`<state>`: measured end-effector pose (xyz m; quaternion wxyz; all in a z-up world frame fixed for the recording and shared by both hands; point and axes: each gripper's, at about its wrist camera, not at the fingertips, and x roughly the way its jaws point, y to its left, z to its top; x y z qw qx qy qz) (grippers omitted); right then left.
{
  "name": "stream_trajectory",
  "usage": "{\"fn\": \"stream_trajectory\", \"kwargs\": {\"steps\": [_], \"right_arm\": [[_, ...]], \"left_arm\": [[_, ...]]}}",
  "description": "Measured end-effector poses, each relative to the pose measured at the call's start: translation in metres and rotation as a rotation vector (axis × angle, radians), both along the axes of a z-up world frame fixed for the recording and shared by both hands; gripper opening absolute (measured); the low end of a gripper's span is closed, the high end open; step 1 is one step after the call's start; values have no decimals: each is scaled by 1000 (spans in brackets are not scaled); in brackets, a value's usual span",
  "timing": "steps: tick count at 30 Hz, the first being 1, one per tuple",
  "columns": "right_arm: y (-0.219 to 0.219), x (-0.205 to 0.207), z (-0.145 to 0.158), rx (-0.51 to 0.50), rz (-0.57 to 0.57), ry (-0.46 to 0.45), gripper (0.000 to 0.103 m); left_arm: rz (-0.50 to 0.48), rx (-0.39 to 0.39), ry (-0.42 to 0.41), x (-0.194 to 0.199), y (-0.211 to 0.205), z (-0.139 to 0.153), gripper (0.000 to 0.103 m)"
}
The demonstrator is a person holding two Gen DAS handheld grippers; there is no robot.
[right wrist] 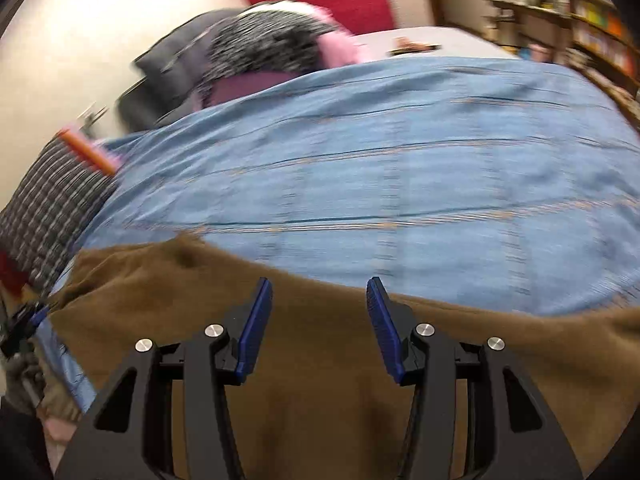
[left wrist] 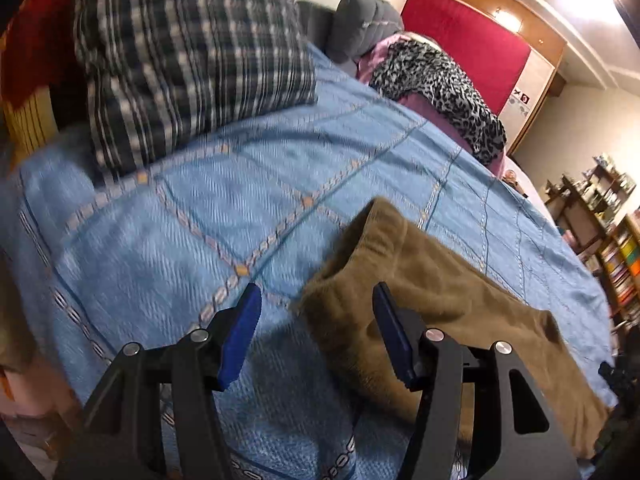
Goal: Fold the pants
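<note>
- So the biggest thing going is the bed, covered by a blue bedspread (left wrist: 280, 184) with tan dashed lines making a grid across it.
- Brown pants (left wrist: 448, 304) are lying flat on that bedspread near the close edge. From the left wrist camera they run off to the right, with one rumpled end bunched up just ahead of the tongs. From the right wrist camera the same pants (right wrist: 320, 360) fill the whole bottom of the view, far edge sitting on the blue cover.
- A plaid pillow (left wrist: 188, 52) sits at the far left of the bed, resting on the bedspread.
- Further back there's a leopard-print cloth (left wrist: 444, 92) draped over something pink, with a dark grey cushion (left wrist: 360, 20) behind it.
- A red panel (left wrist: 460, 40) stands against the wall past all that, and a bookshelf (left wrist: 612, 240) is off to the right.
- Left tongs (left wrist: 316, 296): spread wide, nothing between them, one blue tip over the bedspread and the other over the pants' end.
- Right tongs (right wrist: 319, 290): also gaping apart and holding nothing, hovering over the pants. That view's pretty blurry.
</note>
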<state>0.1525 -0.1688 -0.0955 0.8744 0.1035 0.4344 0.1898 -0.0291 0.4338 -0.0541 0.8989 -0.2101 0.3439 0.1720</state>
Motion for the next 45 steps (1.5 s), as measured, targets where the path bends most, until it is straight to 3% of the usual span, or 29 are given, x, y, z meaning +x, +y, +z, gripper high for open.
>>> {"fn": "stream_trajectory", "kwargs": {"steps": [4, 8, 14, 22, 24, 29, 36, 39, 45], "right_arm": [[53, 15, 0, 20, 96, 9, 51], [104, 24, -3, 27, 188, 22, 51], [159, 35, -20, -7, 274, 59, 51], [200, 76, -55, -89, 261, 114, 51], [208, 84, -62, -119, 257, 108, 51], [219, 91, -67, -181, 261, 71, 54], [200, 56, -39, -146, 284, 0, 54], [191, 32, -30, -134, 305, -15, 54], [167, -11, -26, -121, 320, 8, 54]], "left_arm": [[-13, 67, -45, 9, -16, 20, 58], [-100, 51, -48, 34, -32, 19, 58], [-145, -12, 47, 91, -39, -12, 58], [-65, -25, 195, 140, -16, -54, 56], [-53, -30, 190, 143, -12, -63, 56], [-23, 63, 172, 147, -20, -65, 58], [3, 116, 181, 138, -32, -50, 58], [-31, 166, 157, 131, -56, -35, 59], [-191, 175, 118, 122, -124, -22, 70]]}}
